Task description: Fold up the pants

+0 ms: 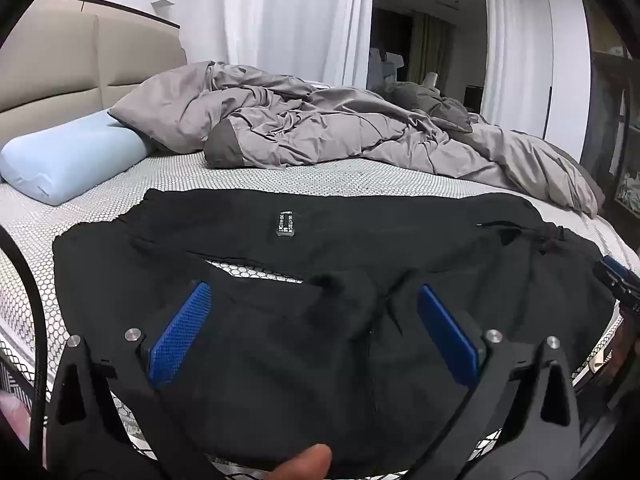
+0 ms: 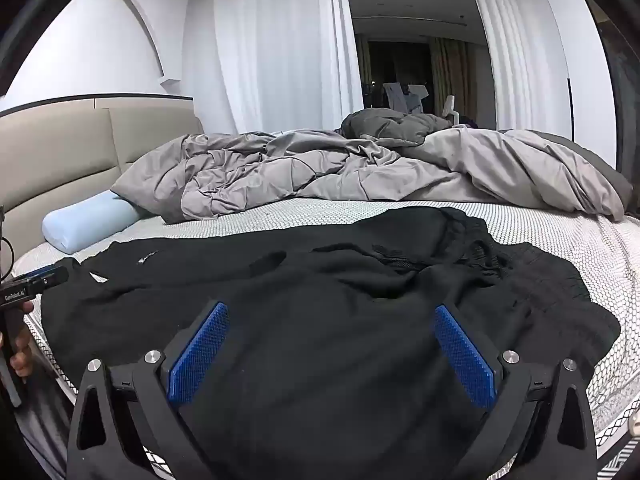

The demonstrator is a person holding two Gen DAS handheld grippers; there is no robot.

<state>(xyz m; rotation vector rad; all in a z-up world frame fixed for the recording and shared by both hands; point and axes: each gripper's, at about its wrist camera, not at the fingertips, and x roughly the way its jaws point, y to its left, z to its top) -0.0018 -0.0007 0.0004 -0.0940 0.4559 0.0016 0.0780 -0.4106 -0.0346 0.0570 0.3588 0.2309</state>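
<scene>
Even indoor light, sharp, fisheye-warped edges

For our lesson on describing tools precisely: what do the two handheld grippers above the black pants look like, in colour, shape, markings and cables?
Each gripper, left gripper and right gripper, has two black angular fingers with triangular cut-outs and silver round bolts. Each finger ends in a flat blue pad with a fine dotted texture. In the right wrist view, white lettering marks the left gripper's black body. A black cable curves past at the left wrist view's edge.

Count, both wrist views: one pair of black pants (image 1: pixel 320 248), one bed (image 1: pixel 248 178), one grey duvet (image 1: pixel 320 128) at 12 o'clock, one light blue pillow (image 1: pixel 68 156) at 10 o'clock. Two grippers: left gripper (image 1: pixel 314 296), right gripper (image 2: pixel 332 316). Blue pads (image 1: pixel 180 332): two each.
</scene>
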